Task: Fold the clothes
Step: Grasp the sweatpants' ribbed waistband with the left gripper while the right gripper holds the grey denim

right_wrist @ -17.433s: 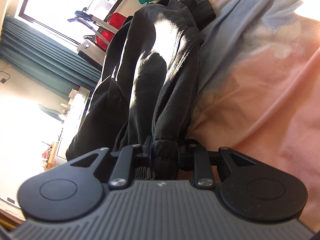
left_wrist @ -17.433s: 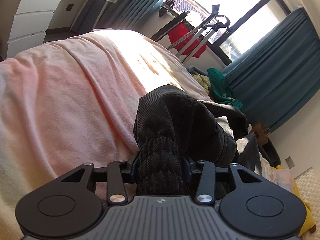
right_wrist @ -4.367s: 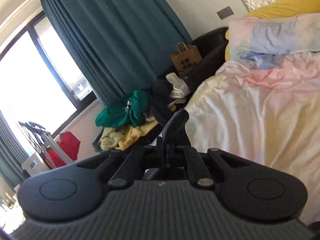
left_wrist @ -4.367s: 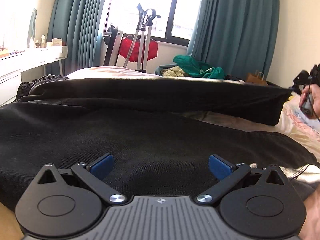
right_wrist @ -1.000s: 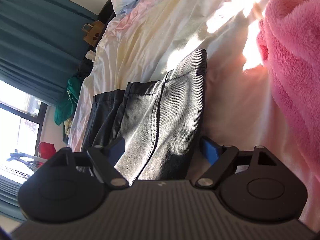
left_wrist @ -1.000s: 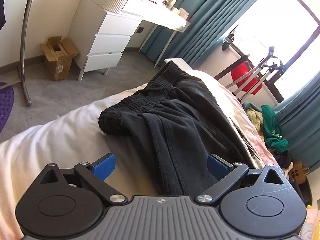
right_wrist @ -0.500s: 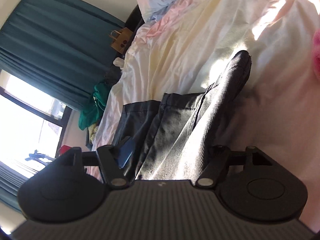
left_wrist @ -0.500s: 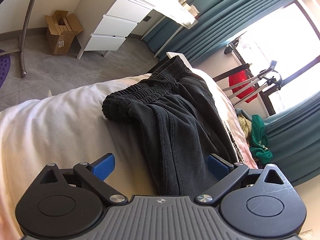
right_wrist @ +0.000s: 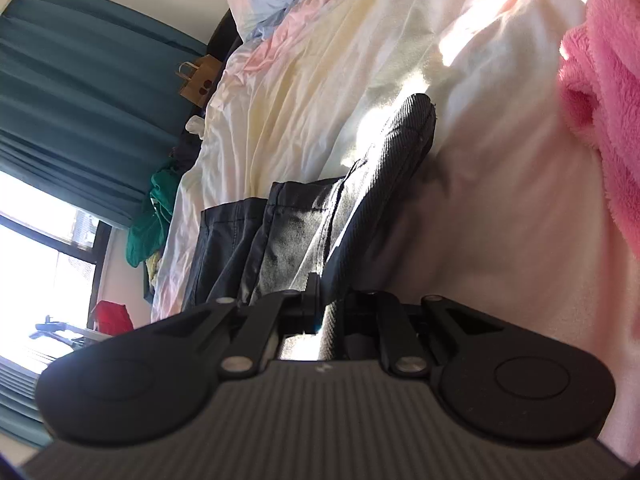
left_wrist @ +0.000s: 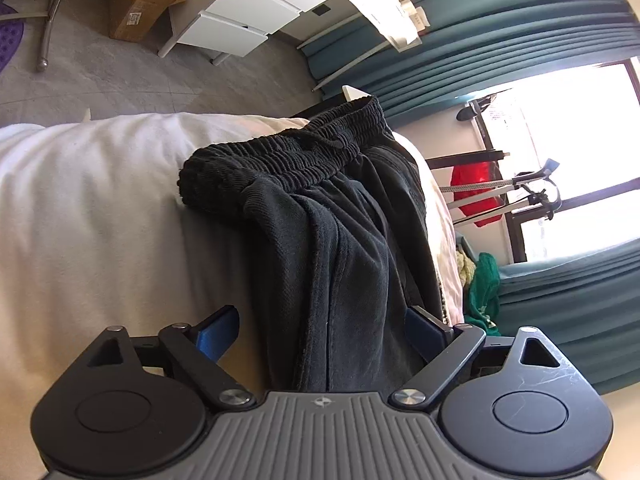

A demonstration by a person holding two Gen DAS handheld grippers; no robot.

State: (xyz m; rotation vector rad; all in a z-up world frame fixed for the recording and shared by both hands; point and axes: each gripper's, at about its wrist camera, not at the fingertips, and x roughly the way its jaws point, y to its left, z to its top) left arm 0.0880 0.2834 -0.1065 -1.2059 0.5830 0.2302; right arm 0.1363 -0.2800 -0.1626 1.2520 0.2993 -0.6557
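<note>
Pale bedding (left_wrist: 100, 208) carries the black trousers (left_wrist: 340, 240), and everything turns on them: their long axis runs straight away from your left gripper (left_wrist: 320, 332) toward the elastic waistband (left_wrist: 288, 156). Its jaws are closing, still wide, straddling the fabric without pressing. Your right gripper (right_wrist: 332, 312) at the trousers' other end is clamped tight on a hem fold.

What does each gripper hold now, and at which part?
Right gripper: shut on the black trousers' leg edge. Left gripper: holds nothing, closing around the trousers.
</note>
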